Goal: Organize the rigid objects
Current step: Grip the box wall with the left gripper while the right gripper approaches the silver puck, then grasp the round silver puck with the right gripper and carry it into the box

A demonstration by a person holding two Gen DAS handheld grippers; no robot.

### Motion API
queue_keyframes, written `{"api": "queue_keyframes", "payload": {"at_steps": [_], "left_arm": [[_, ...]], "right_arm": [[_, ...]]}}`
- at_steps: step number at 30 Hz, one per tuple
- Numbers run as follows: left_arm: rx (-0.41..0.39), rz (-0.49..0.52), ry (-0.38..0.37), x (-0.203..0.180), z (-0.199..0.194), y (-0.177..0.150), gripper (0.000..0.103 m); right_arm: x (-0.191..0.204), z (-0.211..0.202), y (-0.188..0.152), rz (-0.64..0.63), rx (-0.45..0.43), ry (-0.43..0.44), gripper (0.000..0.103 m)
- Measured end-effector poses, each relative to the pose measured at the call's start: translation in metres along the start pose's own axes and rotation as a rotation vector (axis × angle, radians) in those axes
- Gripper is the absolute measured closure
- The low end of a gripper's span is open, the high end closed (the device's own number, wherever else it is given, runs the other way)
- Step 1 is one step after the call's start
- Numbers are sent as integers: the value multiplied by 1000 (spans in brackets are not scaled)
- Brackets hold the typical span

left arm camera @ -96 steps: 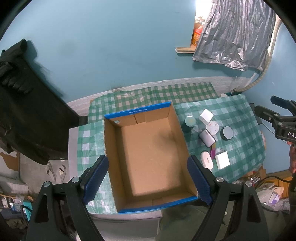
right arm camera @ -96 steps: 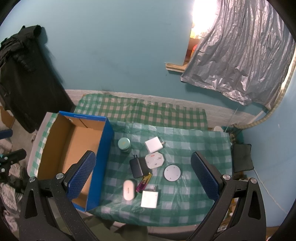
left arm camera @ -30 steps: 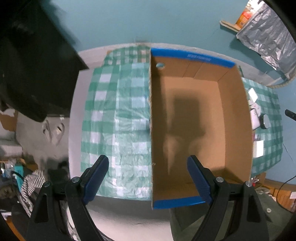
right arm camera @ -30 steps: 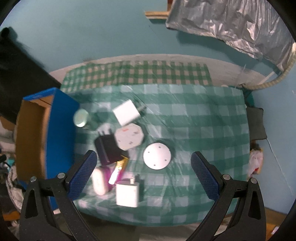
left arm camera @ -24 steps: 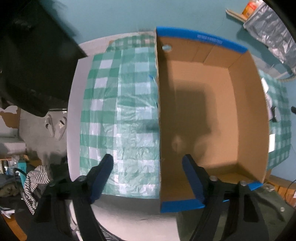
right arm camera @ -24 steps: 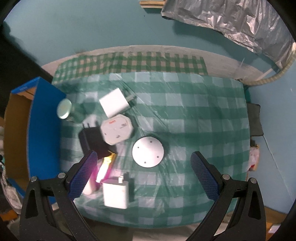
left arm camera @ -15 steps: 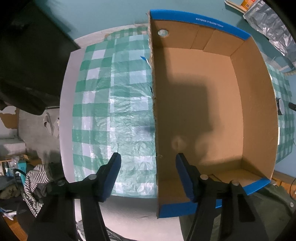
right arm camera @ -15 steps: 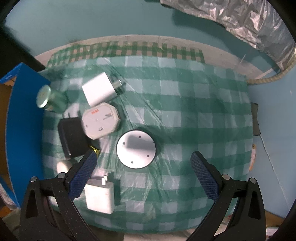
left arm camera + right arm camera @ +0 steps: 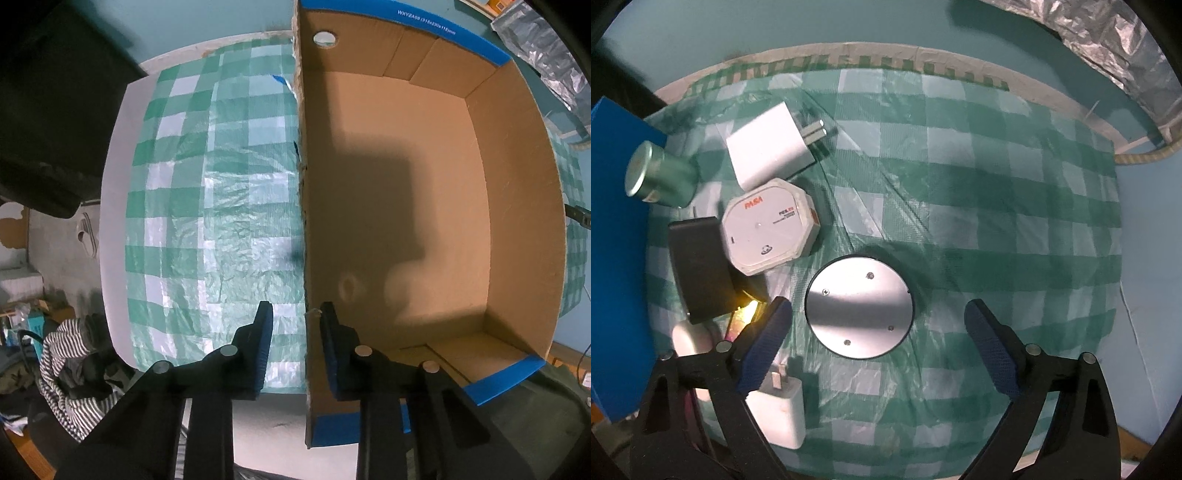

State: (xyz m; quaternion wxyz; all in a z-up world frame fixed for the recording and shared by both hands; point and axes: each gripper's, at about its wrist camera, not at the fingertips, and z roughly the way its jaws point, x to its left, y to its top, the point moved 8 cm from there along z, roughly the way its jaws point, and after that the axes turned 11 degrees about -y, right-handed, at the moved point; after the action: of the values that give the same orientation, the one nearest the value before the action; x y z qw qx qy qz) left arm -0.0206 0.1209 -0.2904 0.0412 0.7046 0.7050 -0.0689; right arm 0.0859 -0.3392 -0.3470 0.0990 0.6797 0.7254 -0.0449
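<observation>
The left gripper (image 9: 295, 321) has its jaws drawn narrow astride the left wall of the cardboard box (image 9: 517, 206), one finger outside over the checked cloth (image 9: 221, 192) and one inside; whether the pads already press the wall I cannot tell, as a sliver of gap shows on the outer side. The right gripper (image 9: 877, 328) stands with jaws wide and empty, poised over the round silver disc (image 9: 859, 307), which lies between its fingertips but apart from both. Taking that disc as the landmark: just up and to its left sits the white octagonal adapter (image 9: 768, 230), partly overlapping the black charger (image 9: 700, 269) further left; beyond the adapter, away from the camera, lies a white plug block (image 9: 768, 149) with its prongs pointing right; left of that stands a green cylindrical tin (image 9: 659, 175), close against the box's blue outer wall (image 9: 617, 236). Below and left of the disc lies a second white charger (image 9: 781, 415), and near the left fingertip a yellow-and-pink lighter-like item (image 9: 748, 314) and a white rounded case (image 9: 689, 338), both partly hidden by the gripper. By my count that is one disc, one adapter, one black charger, two white chargers, one tin, one lighter-like piece and one rounded case: eight things, all on the cloth. The box interior shows only bare cardboard and shadow, so the sorting appears not yet begun; every piece remains to be moved in, the disc probably first.
</observation>
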Motion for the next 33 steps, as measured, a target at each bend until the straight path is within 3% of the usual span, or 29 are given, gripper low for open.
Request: {"api": "queue_keyframes", "payload": {"at_steps": [10,21,33], "left_arm": [[21,13,7,-4,3,-1,92],[36,27,-15,-5,2,-1,92],[13,62,8,-10,-6,1,98]], "right_arm": [[18,16,2,-65,19,0,41],[26,11,-5,-57,-7,13,41],[36,-36,0,-93,-32,12,42]]}}
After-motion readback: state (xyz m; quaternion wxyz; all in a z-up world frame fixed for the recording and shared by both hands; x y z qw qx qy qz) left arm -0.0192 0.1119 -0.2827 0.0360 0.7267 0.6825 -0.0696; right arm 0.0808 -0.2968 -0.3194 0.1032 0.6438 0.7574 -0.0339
